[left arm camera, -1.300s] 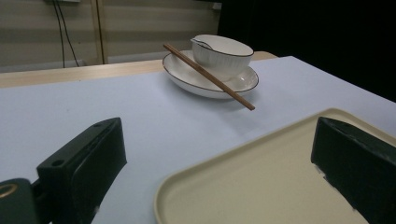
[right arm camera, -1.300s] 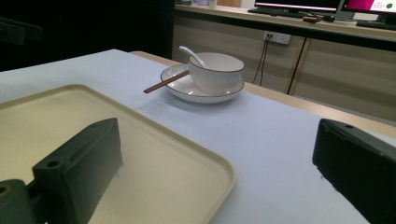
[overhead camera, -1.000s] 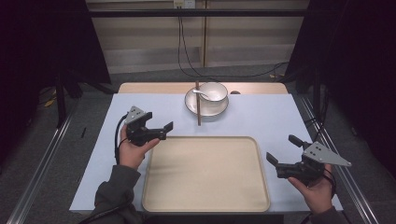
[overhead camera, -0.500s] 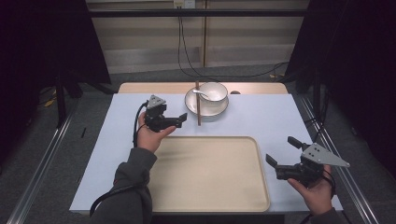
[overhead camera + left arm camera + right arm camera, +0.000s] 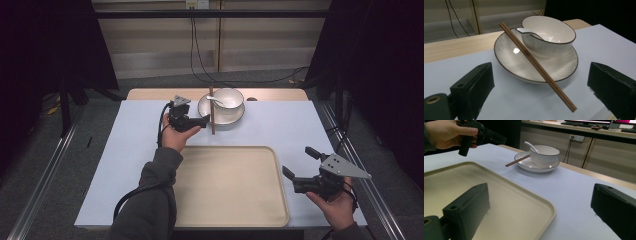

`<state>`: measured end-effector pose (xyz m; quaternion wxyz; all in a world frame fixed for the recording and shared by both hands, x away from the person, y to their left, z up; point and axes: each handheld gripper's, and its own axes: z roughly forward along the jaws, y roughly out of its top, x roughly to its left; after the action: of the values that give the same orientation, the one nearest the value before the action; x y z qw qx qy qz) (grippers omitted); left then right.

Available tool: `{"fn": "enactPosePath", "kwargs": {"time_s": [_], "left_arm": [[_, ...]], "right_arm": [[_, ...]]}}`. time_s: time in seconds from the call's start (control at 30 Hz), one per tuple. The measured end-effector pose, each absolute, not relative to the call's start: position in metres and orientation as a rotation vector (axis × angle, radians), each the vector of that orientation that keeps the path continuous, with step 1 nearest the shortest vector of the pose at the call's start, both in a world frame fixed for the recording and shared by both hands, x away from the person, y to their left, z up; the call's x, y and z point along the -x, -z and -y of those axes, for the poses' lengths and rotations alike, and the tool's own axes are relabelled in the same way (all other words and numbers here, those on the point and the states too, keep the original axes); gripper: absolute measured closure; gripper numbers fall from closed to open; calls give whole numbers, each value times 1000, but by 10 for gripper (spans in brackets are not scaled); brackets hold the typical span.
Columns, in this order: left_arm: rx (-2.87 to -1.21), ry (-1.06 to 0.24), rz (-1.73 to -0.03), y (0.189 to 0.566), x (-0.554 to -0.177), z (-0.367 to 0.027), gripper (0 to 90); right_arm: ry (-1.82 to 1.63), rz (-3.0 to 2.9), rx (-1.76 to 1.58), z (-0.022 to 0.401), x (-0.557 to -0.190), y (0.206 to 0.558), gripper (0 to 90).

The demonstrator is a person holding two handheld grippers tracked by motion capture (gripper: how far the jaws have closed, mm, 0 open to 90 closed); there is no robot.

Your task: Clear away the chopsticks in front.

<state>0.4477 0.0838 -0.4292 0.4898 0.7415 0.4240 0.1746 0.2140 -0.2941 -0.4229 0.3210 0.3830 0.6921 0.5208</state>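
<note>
A white bowl [image 5: 229, 98] with a white spoon [image 5: 214, 99] in it sits on a white plate [image 5: 223, 116] at the table's far middle. A pair of brown chopsticks [image 5: 212, 113] rests across the plate's left rim. My left gripper [image 5: 202, 120] is open just left of the chopsticks, and their near end lies between its jaws [image 5: 540, 75]. My right gripper [image 5: 298, 160] is open and holds nothing, hovering by the right edge of the beige tray [image 5: 230, 190]. The left gripper view shows the chopsticks [image 5: 536, 65], bowl [image 5: 549, 37] and plate [image 5: 506, 55] close up.
The big beige tray [image 5: 506, 202] lies bare on the pale blue table cover [image 5: 285, 125] near the front edge. Bare wooden table [image 5: 150, 93] shows behind the plate. Cables [image 5: 195, 45] hang at the back, and metal rails [image 5: 45, 170] run along both sides.
My left gripper has moved forward and to the right, from the table's left side up to the chopsticks beside the plate. The right gripper has stayed put.
</note>
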Motion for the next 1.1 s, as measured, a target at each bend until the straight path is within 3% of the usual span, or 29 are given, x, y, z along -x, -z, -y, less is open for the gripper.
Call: {"fn": "enactPosePath", "kwargs": {"time_s": [0.4, 1.1], "left_arm": [[-1820, -451, -1118, 435, -473, -70, 118], [-1830, -473, -1251, 457, -507, -47, 391]], "right_arm": [[-1375, -1827, -993, 294, -214, 423, 16], [-1393, -1849, -984, 292, -218, 425, 21]]}}
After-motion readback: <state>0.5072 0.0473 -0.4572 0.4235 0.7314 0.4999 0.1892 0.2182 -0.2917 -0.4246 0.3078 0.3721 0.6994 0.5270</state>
